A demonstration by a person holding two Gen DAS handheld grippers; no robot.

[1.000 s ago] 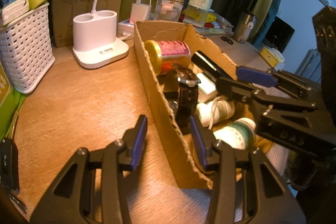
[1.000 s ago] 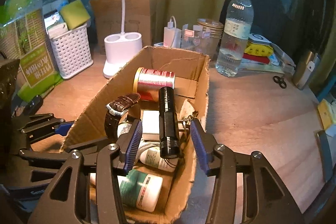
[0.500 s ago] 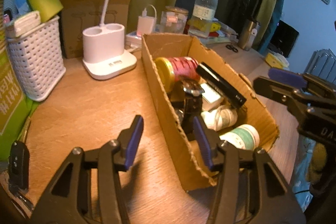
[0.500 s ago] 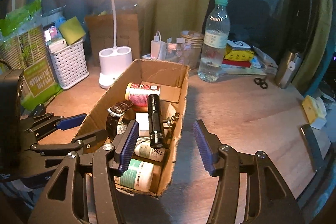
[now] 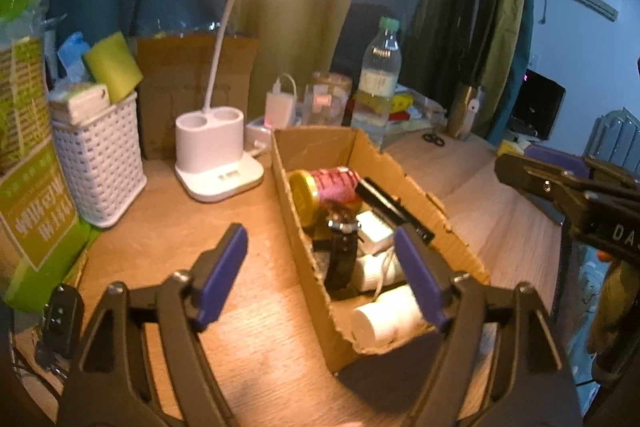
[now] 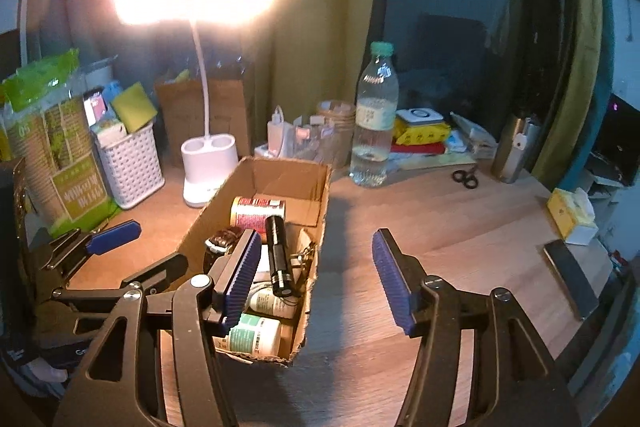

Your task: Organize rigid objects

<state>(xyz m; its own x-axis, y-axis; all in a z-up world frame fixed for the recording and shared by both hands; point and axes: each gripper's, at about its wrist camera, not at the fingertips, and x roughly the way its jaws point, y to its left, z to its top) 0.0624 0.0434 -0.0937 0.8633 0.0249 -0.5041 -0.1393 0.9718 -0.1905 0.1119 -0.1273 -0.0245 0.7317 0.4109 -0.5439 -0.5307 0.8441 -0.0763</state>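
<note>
Both tools, left [image 5: 320, 269] and right [image 6: 312, 281], hang empty above the desk [image 6: 460, 227], jaws opening; box [image 6: 316, 211] holds can, torch, watch and bottles. Sorting looks finished; next, perhaps, the bottle [image 6: 374, 115] beyond.

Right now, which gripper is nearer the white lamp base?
Left. The left gripper hangs over the table just left of the cardboard box, on the same side as the lamp base, jaws opening, empty. The right gripper straddles the box's right wall, farther away.
</note>
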